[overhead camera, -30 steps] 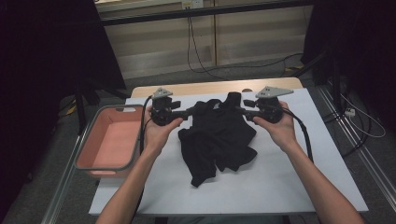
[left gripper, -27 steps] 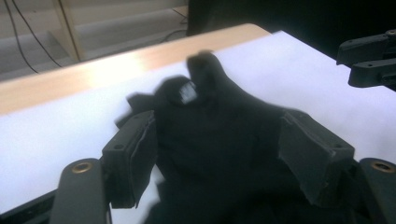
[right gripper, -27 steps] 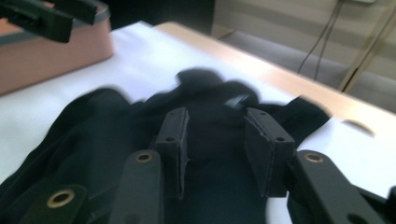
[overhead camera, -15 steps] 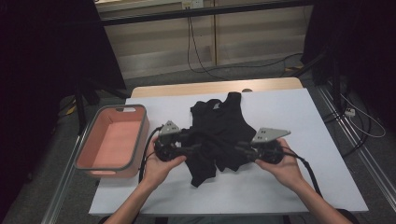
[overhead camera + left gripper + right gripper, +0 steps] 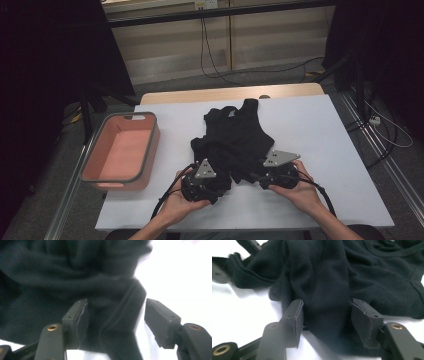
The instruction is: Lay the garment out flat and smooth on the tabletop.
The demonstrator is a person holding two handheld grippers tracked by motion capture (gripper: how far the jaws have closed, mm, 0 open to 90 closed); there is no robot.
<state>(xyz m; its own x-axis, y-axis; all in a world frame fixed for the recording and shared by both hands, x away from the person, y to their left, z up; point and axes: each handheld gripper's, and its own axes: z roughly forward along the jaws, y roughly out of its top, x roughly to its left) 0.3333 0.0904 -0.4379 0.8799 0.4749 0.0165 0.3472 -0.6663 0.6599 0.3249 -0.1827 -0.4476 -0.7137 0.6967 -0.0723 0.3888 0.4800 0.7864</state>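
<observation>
Left gripper (image 5: 216,186) and right gripper (image 5: 256,178) both sit at the near hem of the black top (image 5: 240,137), which lies mid-sheet just right of the pink bin (image 5: 145,165); both sets of jaws stand spread around cloth and have just been moving, the left narrowing, the right widening. Make sure you've got only the hem fold between the pads before you squeeze, and keep both hands level with each other. Gripper views show the pads aren't pressing yet; the high view shows the whole top's layout.

One black garment (image 5: 239,140), one pink bin (image 5: 121,151), two tongs
</observation>
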